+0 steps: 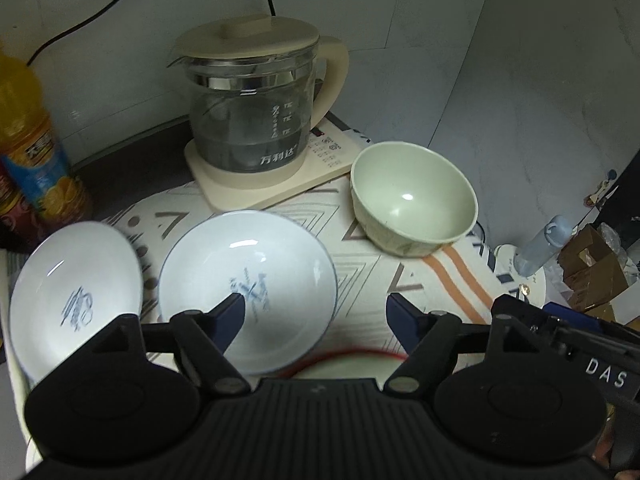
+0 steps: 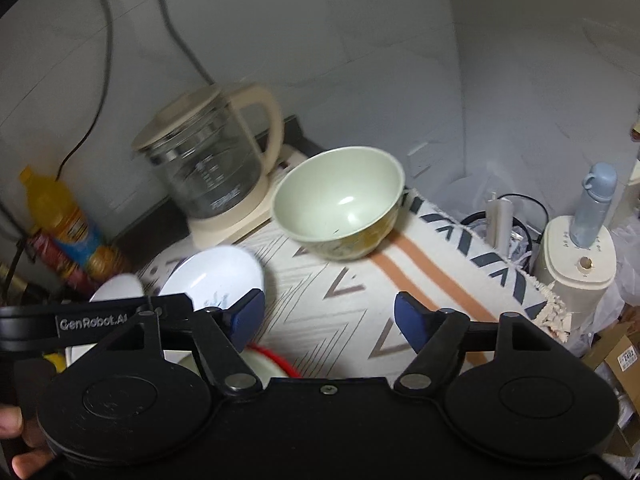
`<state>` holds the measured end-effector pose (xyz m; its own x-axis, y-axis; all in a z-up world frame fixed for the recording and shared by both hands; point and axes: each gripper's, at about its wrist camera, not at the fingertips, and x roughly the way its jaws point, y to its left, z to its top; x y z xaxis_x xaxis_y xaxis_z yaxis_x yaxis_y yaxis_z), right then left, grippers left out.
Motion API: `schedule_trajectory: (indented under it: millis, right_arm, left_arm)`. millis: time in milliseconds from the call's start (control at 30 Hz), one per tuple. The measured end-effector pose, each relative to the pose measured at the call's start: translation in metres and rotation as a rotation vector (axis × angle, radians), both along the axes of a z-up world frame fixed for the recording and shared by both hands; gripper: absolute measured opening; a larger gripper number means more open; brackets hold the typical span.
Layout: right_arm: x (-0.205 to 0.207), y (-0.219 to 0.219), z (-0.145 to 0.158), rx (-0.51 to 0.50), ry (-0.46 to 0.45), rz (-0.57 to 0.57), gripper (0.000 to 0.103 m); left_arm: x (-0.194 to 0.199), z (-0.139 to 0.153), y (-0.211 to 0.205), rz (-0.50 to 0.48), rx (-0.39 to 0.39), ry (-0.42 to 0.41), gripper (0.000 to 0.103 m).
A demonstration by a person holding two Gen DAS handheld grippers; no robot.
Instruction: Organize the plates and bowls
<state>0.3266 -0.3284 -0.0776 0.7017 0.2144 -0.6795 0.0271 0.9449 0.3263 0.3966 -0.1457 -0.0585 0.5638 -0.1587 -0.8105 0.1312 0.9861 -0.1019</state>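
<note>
Two white dishes with blue marks lie on the patterned cloth (image 1: pixel 372 268): one (image 1: pixel 256 280) in the middle, another (image 1: pixel 72 296) at the left. A pale green bowl (image 1: pixel 416 196) stands upright behind them to the right. A red-rimmed dish (image 1: pixel 352 362) shows just under my left gripper (image 1: pixel 316 316), which is open above the cloth with nothing between its fingers. In the right wrist view the green bowl (image 2: pixel 340 200) sits ahead, the white dish (image 2: pixel 216 276) at left, the red rim (image 2: pixel 276 358) below. My right gripper (image 2: pixel 330 320) is open and holds nothing.
A glass kettle (image 1: pixel 252 112) on its cream base stands at the back by the wall. An orange drink bottle (image 1: pixel 32 148) stands at the left. Past the cloth's right edge are a blue bottle (image 2: pixel 592 204) on a cream appliance, cables and cardboard boxes.
</note>
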Motion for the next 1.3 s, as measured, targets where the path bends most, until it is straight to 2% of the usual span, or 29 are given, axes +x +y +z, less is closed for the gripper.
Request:
schedule_trajectory:
  millis: [267, 700, 867, 933, 1067, 1167, 1233, 1300]
  right_arm:
    - [0.039, -0.018, -0.014, 0.014, 0.023, -0.09, 0.071]
    - [0.101, -0.034, -0.046, 0.008, 0.074, -0.158, 0.071]
    - [0.122, -0.033, -0.06, 0.015, 0.102, -0.159, 0.071]
    - [0.13, -0.031, -0.064, 0.014, 0.108, -0.158, 0.071]
    - [0.142, -0.028, -0.072, 0.029, 0.13, -0.148, 0.07]
    - [0.15, -0.022, -0.079, 0.015, 0.158, -0.124, 0.063]
    - [0.153, -0.02, -0.085, 0.025, 0.18, -0.114, 0.045]
    - [0.157, -0.017, -0.092, 0.029, 0.215, -0.111, 0.028]
  left_arm:
    - [0.049, -0.018, -0.01, -0.038, -0.002, 0.001, 0.076]
    - [0.122, -0.057, -0.044, -0.088, -0.006, 0.044, 0.075]
    - [0.14, -0.077, -0.053, -0.094, 0.004, 0.088, 0.068]
    - [0.143, -0.083, -0.054, -0.102, 0.001, 0.105, 0.06]
    - [0.148, -0.092, -0.054, -0.114, -0.024, 0.122, 0.05]
    - [0.153, -0.096, -0.056, -0.113, -0.049, 0.144, 0.032]
    - [0.155, -0.098, -0.058, -0.114, -0.063, 0.152, 0.017]
    - [0.154, -0.097, -0.061, -0.111, -0.052, 0.14, 0.015]
